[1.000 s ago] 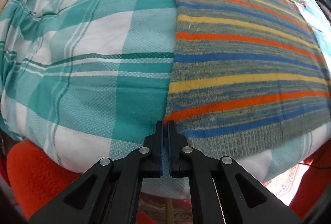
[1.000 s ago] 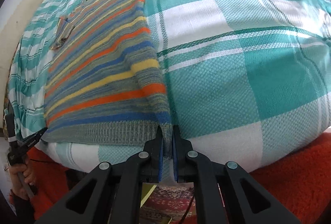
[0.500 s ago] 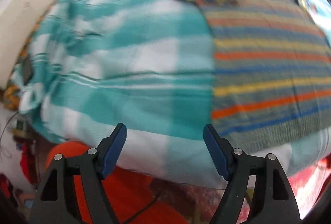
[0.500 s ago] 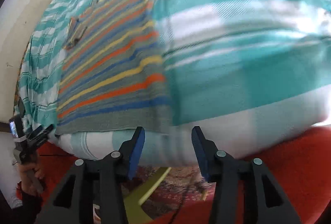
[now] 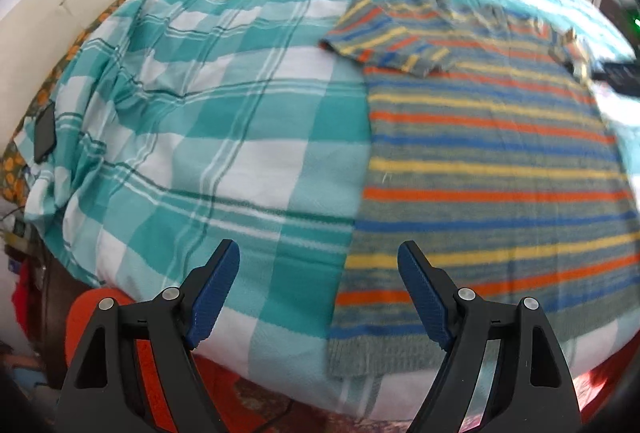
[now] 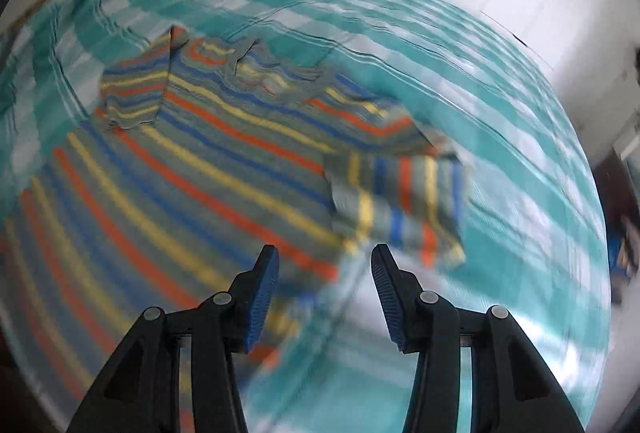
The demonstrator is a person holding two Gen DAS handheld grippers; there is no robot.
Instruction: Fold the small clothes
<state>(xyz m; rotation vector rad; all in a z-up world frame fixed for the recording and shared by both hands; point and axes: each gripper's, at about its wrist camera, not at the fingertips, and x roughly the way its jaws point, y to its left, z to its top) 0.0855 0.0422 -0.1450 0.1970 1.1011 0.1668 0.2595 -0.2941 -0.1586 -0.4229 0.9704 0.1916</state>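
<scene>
The striped knit sweater (image 5: 488, 169) lies face-up and spread flat on the bed, hem toward the near edge, collar away. As far as the views show, no fold has been made in the body; the folding seems barely begun. The left sleeve (image 5: 384, 41) sticks out sideways at the shoulder, and the right sleeve (image 6: 400, 205) is bent down beside the body, its stripes running crosswise to the rest. The sleeves and the body folds look still to be done. The knit is grey-green with orange, yellow and blue bands and a ribbed hem; it lies smooth, without big wrinkles.

The left tool (image 5: 318, 293) hangs over the near left hem corner, fingers wide apart, empty. The right tool (image 6: 324, 293) is over the right side near that sleeve, also apart and empty; its view is blurred. Underneath is a teal-and-white checked bedsheet (image 5: 224, 137).
</scene>
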